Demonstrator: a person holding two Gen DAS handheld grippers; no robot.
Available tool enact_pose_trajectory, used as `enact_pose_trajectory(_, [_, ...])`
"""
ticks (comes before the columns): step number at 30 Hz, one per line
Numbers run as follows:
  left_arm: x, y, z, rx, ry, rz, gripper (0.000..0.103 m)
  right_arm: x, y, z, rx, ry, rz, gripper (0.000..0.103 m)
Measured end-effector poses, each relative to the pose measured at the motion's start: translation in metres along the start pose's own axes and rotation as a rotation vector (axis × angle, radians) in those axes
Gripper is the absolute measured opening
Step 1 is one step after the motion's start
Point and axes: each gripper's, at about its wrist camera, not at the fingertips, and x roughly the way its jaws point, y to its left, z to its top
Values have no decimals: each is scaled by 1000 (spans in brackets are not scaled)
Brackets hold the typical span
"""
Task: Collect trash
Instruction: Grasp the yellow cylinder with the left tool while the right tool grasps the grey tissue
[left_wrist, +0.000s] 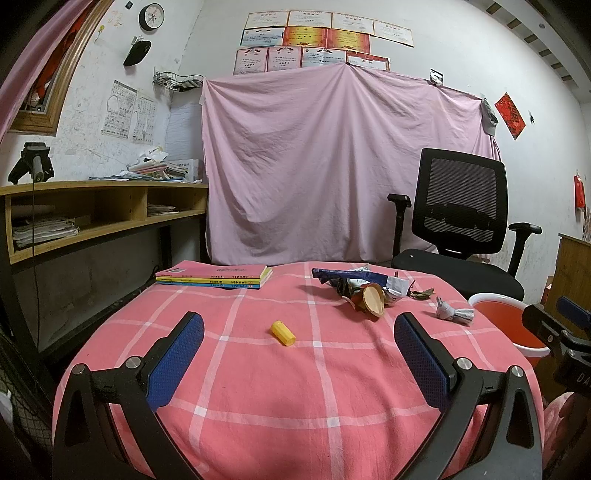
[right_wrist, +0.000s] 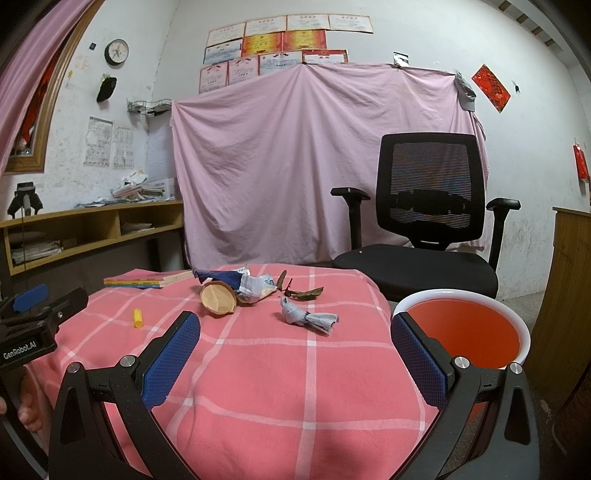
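My left gripper (left_wrist: 298, 363) hangs with its jaws spread wide and nothing between them, low over the pink checked cloth (left_wrist: 258, 398); my right gripper (right_wrist: 295, 360) is spread just as wide and equally empty, over the same cloth; just ahead of the left claw, slightly left of its centre line, lies a small yellow cap (left_wrist: 283, 333), apart from both fingers; ahead of the right claw, almost on its centre line and a little further out, lies a twisted grey paper wad (right_wrist: 308, 316), with bare cloth between it and the blue pads (right_wrist: 170, 363); beyond the wad and to its left I see the main heap of trash, a brown leaf-shaped cup (right_wrist: 218, 298) tipped on its side against crumpled wrappers (right_wrist: 251, 286), one of them dark blue, with a few dried leaves (right_wrist: 301, 291) to the right of them; off the right finger of the right claw, beside the table edge, stands the red bucket (right_wrist: 461, 332) with a white rim, mouth up; at the far left corner of the cloth rests a stack of books (left_wrist: 214, 277); behind the table stands a black office chair (right_wrist: 424, 221); farther back a pink sheet (right_wrist: 295, 166) hangs over the wall.
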Motion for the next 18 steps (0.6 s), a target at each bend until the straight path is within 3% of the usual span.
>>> enact_pose_trajectory(10, [4, -4, 4, -8, -15, 1, 101, 6, 2, -1, 1, -8, -8, 103])
enact_pose_trajectory(18, [-15, -3, 15, 30, -175, 61, 101, 14, 3, 16, -21, -54, 14, 103])
